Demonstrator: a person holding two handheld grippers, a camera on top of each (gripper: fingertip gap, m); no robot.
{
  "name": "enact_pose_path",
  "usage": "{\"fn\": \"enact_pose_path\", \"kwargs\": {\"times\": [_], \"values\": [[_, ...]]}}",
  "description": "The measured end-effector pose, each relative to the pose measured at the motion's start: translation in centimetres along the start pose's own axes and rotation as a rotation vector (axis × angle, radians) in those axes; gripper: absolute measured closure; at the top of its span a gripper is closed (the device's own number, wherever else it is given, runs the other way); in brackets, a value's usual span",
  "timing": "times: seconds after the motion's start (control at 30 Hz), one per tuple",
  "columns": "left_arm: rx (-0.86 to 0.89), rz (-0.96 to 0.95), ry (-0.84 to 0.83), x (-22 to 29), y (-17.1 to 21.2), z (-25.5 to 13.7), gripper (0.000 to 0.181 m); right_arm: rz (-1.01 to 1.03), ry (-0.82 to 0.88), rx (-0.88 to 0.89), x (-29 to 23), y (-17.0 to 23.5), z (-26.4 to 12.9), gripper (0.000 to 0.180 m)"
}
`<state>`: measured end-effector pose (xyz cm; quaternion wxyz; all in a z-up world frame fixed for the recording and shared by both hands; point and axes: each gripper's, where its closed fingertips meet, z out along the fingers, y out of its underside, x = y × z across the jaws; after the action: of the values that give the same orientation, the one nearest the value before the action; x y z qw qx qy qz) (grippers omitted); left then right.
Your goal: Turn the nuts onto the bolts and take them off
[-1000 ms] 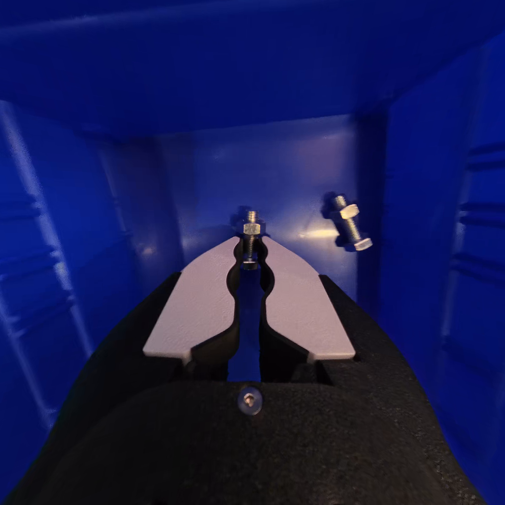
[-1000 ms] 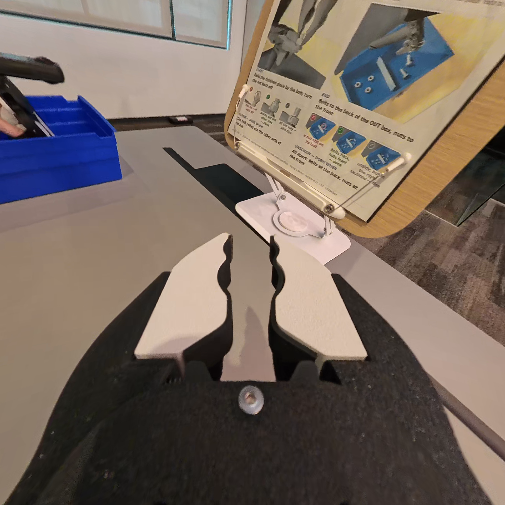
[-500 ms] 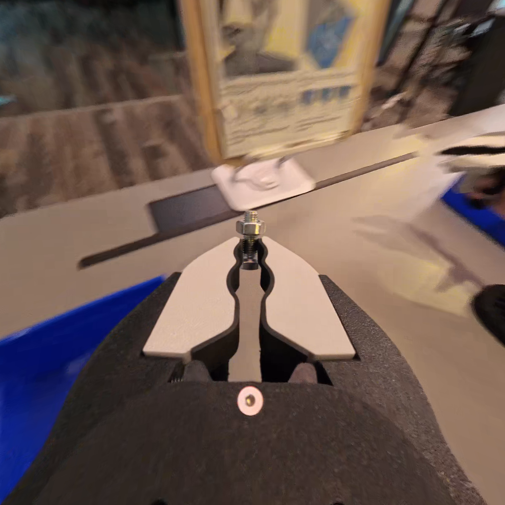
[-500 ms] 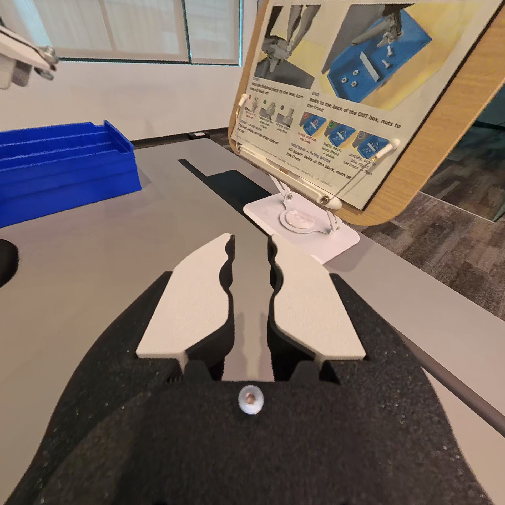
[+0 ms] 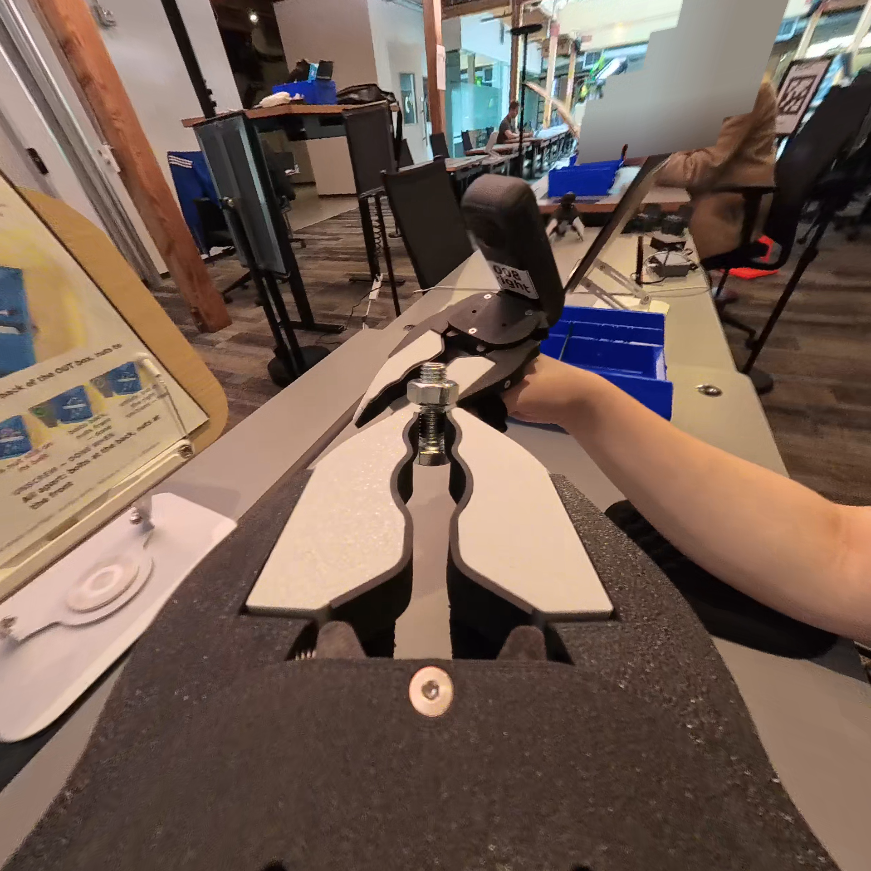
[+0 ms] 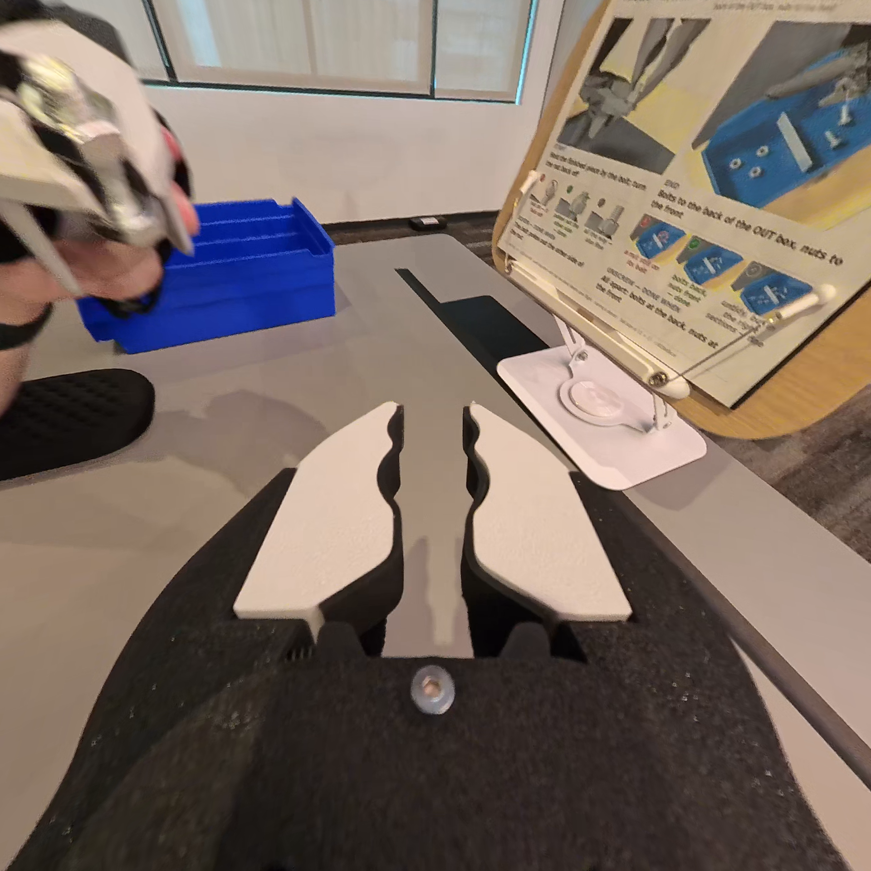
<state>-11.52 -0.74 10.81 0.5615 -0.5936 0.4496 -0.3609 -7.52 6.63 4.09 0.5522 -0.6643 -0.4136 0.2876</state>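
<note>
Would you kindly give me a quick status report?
Left gripper shut on bolt, nut threaded on. Right gripper open, empty, facing it. Nothing between them.

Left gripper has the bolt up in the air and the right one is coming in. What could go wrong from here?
1. The left gripper pinches the bolt only near its head; twisting the nut could tip or spin it loose.
2. The right gripper is open and empty; it may close on bare thread rather than the nut.
3. The pair is held above the grey table, not the blue bin; a dropped nut could roll off.
</note>
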Motion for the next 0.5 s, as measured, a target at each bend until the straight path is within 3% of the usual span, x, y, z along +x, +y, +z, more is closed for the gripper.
{"fn": "enact_pose_path", "kwargs": {"times": [0.33,0.5], "values": [[0.067,-0.108,0.107,-1.3,3.1,0.7,0.172,-0.032,-0.258,0.277,-6.0,-6.5,-1.4,0.15],[0.072,-0.108,0.124,-1.0,3.2,0.9,0.172,-0.04,-0.282,0.259,-7.2,-6.8,-0.2,0.148]]}}
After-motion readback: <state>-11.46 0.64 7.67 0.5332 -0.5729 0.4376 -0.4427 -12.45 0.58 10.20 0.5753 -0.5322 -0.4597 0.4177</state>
